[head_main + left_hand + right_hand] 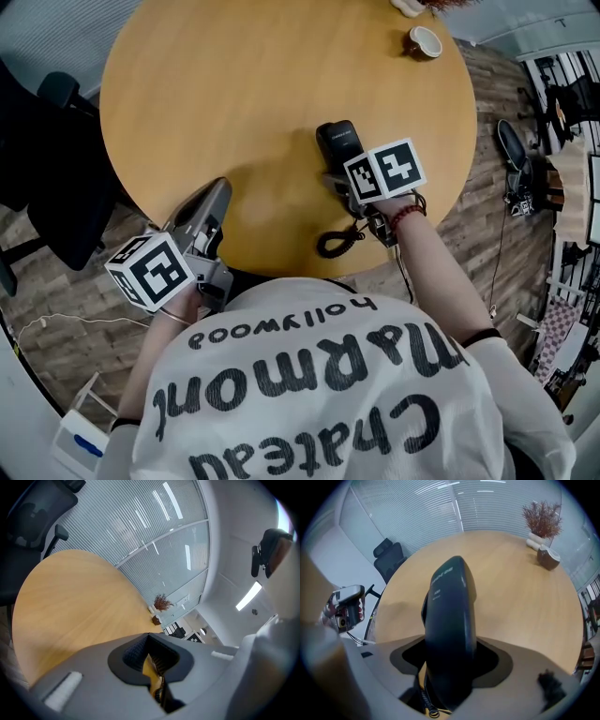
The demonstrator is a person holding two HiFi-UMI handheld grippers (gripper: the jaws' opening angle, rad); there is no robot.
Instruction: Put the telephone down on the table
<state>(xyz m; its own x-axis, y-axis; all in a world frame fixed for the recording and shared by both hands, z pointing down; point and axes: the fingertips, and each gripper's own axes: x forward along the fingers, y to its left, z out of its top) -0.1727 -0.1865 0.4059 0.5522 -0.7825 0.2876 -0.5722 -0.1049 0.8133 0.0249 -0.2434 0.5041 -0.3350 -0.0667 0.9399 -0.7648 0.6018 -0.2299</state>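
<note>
A black telephone handset (337, 142) juts out over the round wooden table (234, 84) near its front right edge, clamped between the jaws of my right gripper (343, 178). In the right gripper view the handset (450, 616) fills the gap of the gripper (450, 665) and hangs tilted above the tabletop (520, 597). Its coiled cord (339, 241) trails back over the table's edge; the cord (425, 704) also shows below the jaws. My left gripper (216, 195) rests at the table's front left edge, shut and empty; from the left gripper (152, 656) itself the jaws meet.
A small cup (425, 41) stands at the table's far right edge, with a dried plant (541, 520) in a vase beside it. A dark office chair (47, 141) stands left of the table. A person's white shirt fills the lower head view.
</note>
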